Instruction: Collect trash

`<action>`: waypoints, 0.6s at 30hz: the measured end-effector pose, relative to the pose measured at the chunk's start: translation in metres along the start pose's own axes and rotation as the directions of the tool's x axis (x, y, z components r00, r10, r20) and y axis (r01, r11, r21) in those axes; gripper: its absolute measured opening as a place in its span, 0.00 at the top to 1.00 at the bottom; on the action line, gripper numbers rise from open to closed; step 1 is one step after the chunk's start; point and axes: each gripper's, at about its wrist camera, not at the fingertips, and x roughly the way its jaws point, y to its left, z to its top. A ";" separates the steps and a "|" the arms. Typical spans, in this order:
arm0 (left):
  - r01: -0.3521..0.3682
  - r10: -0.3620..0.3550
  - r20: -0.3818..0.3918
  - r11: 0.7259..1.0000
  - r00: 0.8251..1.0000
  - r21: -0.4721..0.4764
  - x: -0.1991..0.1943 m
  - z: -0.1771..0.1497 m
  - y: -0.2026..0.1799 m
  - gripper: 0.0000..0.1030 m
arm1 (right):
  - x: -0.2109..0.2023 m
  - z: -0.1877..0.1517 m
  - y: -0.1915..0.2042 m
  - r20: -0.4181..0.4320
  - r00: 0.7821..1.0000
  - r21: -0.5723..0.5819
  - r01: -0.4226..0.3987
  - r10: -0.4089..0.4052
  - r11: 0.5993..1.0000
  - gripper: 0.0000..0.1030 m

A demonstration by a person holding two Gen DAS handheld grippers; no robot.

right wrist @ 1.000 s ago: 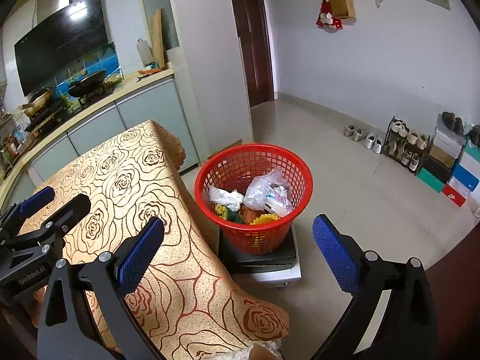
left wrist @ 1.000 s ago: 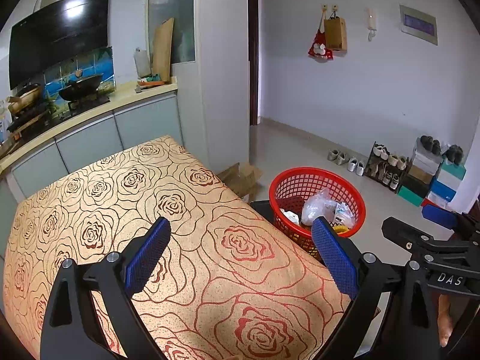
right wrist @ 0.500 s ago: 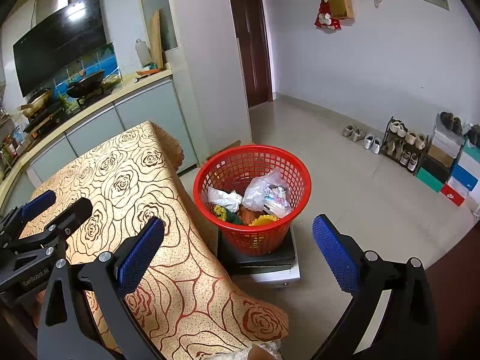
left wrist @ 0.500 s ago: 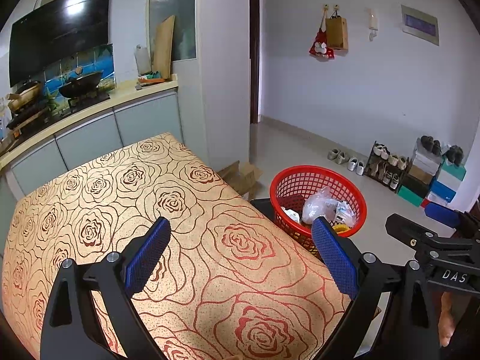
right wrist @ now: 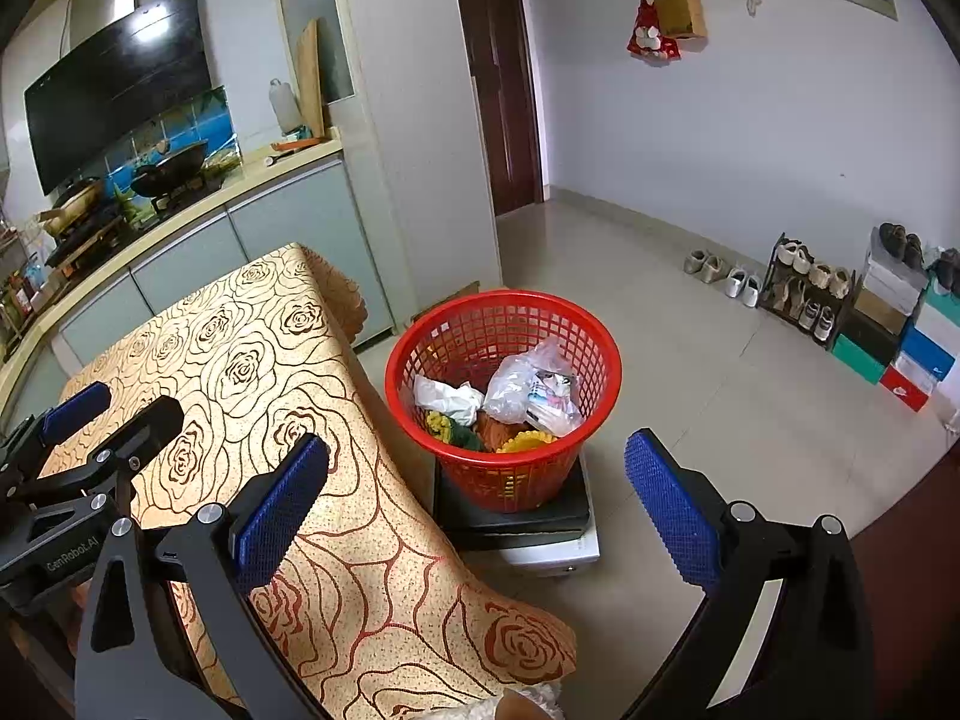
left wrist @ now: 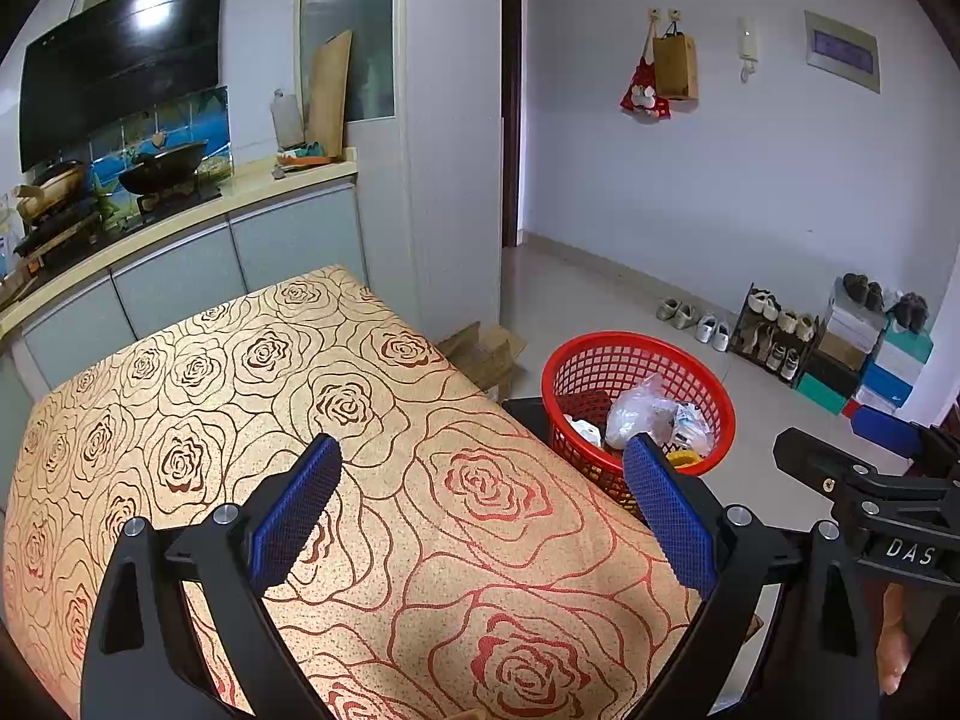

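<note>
Trash [right wrist: 510, 402] lies inside the red basket [right wrist: 600, 384], which stands on a dark flat box [right wrist: 516, 519] on the floor, just beside the table with the rose-pattern cloth [right wrist: 240, 360]. Left gripper [left wrist: 480, 498] hangs above the cloth with its 2 blue fingers [left wrist: 297, 513] spread wide and nothing between them. Right gripper [right wrist: 474, 504] is over the table edge near the basket, its 2 fingers [right wrist: 669, 519] also wide apart and holding nothing.
</note>
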 end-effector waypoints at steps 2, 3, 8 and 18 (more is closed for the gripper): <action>-0.001 0.001 0.001 1.000 1.000 0.001 0.000 0.000 0.000 0.11 | 0.000 0.000 0.000 0.000 1.000 0.001 0.000 0.000 1.000 0.06; -0.001 0.001 0.000 1.000 1.000 0.000 0.000 0.000 0.000 0.11 | 0.000 0.000 -0.001 0.000 1.000 0.002 0.000 0.000 1.000 0.06; -0.007 0.007 0.005 1.000 1.000 -0.007 0.000 0.001 0.001 0.11 | 0.000 0.000 -0.001 0.004 1.000 0.002 0.003 -0.003 1.000 0.06; -0.016 0.016 0.014 1.000 1.000 -0.023 -0.001 0.002 0.003 0.11 | -0.004 -0.003 0.003 0.035 0.999 -0.002 0.007 -0.007 1.000 0.06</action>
